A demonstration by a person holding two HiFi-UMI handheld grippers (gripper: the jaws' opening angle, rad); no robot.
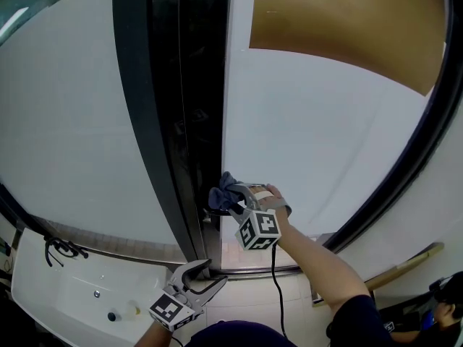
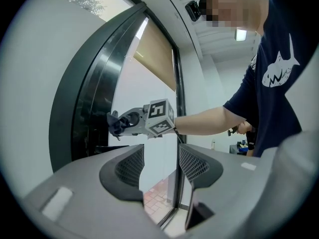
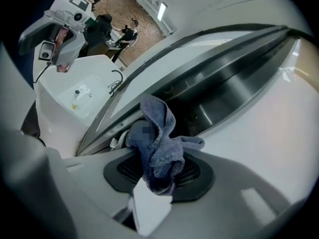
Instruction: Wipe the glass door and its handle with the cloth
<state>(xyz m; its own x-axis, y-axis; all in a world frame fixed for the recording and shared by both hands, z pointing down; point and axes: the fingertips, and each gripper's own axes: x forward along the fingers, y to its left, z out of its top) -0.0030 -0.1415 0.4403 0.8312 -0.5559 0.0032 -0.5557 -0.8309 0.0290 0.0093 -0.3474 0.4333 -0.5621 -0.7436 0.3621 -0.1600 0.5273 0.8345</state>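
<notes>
Glass door (image 1: 325,136): frosted white pane filling the centre and right of the head view; brown panel (image 1: 347,20) behind its upper part; second pale pane to the left.
Dark frame (image 1: 181,121): black upright between the two panes, running from far top to near bottom.
White desk (image 1: 72,295): low at near left, carrying a black cable and a few small items.
Forearm (image 1: 318,262): bare, reaching from near right towards the frame.
Right gripper (image 1: 233,197): held out at the low part of the door, marker cube (image 1: 258,228) on its near side; pinching the cloth between pressed-together pads, as the right gripper view shows.
Left gripper (image 1: 199,275): near bottom centre, well apart from the door; spread, nothing between its pads in the left gripper view.
Cloth (image 3: 157,133): blue-grey towelling, bunched, standing up out of the right gripper; lying at the frame's right edge where pane meets frame.
Handle: possibly the small metal piece just left of the cloth; too dim to confirm.
</notes>
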